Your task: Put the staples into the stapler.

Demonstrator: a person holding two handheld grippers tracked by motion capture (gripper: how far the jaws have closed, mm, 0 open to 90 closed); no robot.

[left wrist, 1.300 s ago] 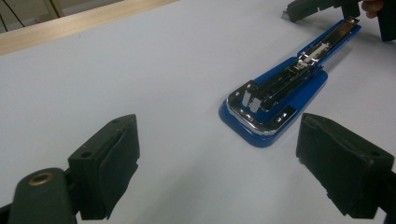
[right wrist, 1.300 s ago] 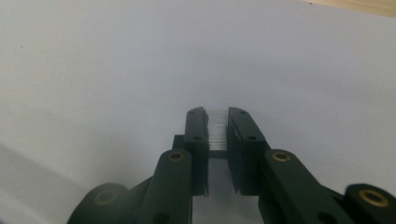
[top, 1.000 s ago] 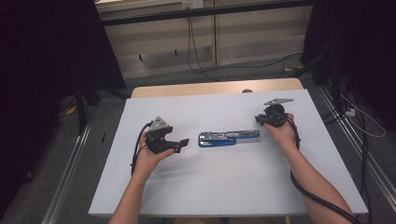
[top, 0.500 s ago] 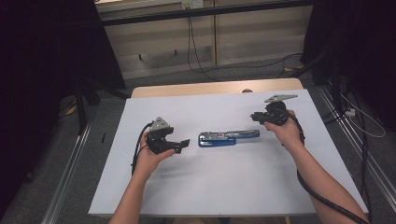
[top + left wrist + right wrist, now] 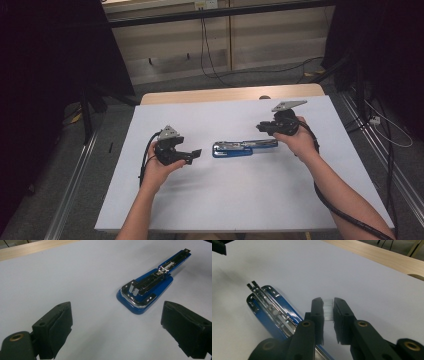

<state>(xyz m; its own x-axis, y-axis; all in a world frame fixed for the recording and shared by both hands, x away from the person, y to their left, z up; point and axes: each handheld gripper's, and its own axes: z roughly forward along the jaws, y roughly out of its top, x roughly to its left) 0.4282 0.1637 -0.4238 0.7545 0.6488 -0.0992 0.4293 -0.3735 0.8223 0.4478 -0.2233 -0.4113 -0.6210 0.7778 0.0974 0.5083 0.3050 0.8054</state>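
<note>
A blue stapler (image 5: 244, 147) lies swung open at the middle of the white table (image 5: 230, 200), its chrome staple channel (image 5: 150, 282) facing up. My right gripper (image 5: 262, 126) hovers just above the stapler's right end, shut on a short silvery strip of staples (image 5: 328, 310) held between its pads. The stapler (image 5: 274, 312) runs off to the left below those jaws. My left gripper (image 5: 192, 154) rests left of the stapler, pointing at it, open with nothing between its fingers (image 5: 56, 325). The stapler's wide end (image 5: 136, 298) lies ahead of it.
The table's wooden far edge (image 5: 225, 94) runs along the back. Metal rails (image 5: 75, 195) flank the table on the floor, and cables (image 5: 380, 120) lie at the right. Bare white surface surrounds the stapler on all sides.
My right gripper has risen and shifted slightly left toward the stapler, still holding the staple strip. The left gripper and the stapler have not moved.
</note>
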